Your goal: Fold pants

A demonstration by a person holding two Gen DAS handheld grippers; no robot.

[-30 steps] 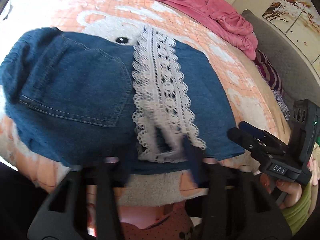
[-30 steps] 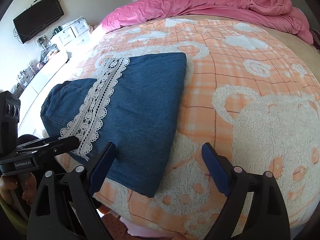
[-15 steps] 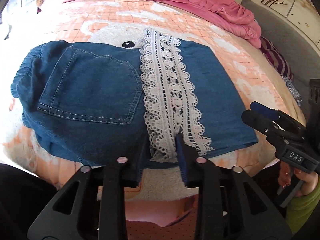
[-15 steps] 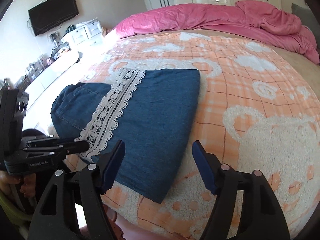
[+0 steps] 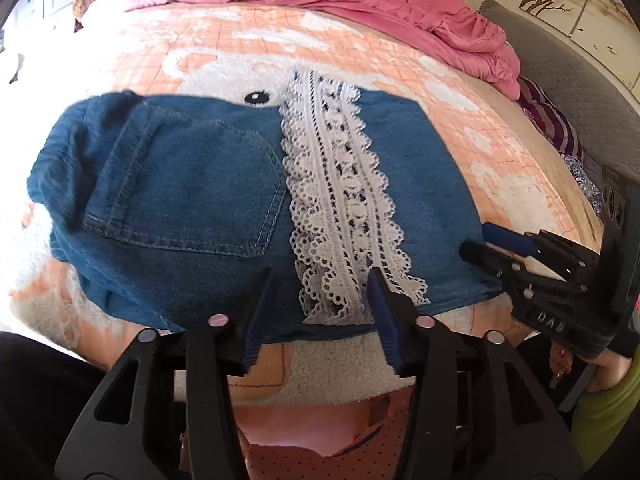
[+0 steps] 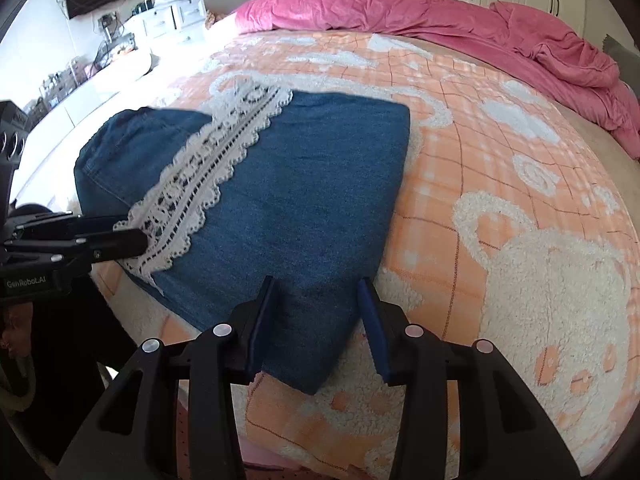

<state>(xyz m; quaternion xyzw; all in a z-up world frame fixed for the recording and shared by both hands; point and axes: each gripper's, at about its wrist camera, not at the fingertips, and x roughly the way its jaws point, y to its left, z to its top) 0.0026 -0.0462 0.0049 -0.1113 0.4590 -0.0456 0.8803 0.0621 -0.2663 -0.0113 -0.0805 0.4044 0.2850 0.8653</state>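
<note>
Left wrist view: denim pants lie folded on the bed blanket. Left gripper just opening, fingers spread astride the lace; right gripper just closing, straddling the near hem, not yet pinching. Next: likely pinch the hem for another fold.

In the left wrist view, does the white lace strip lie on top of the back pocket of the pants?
No, the lace strip runs beside the back pocket, on the denim right of it, not over it.
</note>
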